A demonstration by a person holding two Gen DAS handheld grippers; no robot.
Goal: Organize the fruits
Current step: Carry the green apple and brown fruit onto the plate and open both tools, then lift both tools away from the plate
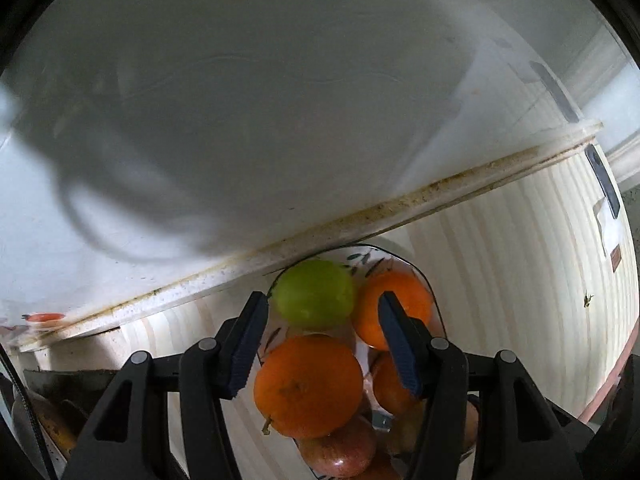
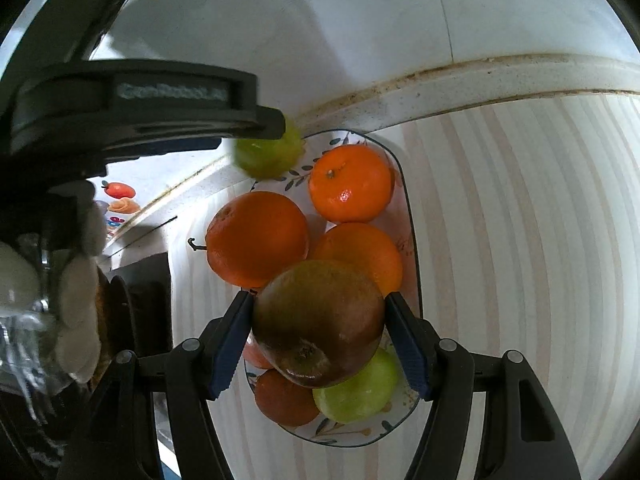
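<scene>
A patterned plate (image 2: 412, 240) on a striped cloth holds several oranges and green and red fruits. My right gripper (image 2: 320, 334) is shut on a dark red-green apple (image 2: 316, 320), held just above the plate's fruit. An orange (image 2: 258, 238) and a mandarin (image 2: 350, 182) lie beyond it, a green apple (image 2: 362, 388) below it. My left gripper (image 1: 324, 344) is open and empty above the plate (image 1: 426, 280), over an orange (image 1: 308, 386), with a green apple (image 1: 314, 298) ahead. The left gripper body (image 2: 132, 112) shows in the right wrist view.
A white wall (image 1: 280, 100) with a stained ledge (image 1: 400, 208) stands right behind the plate. The striped cloth (image 2: 520, 260) extends to the right. Dark items and a gloved hand (image 2: 76, 280) are at the left.
</scene>
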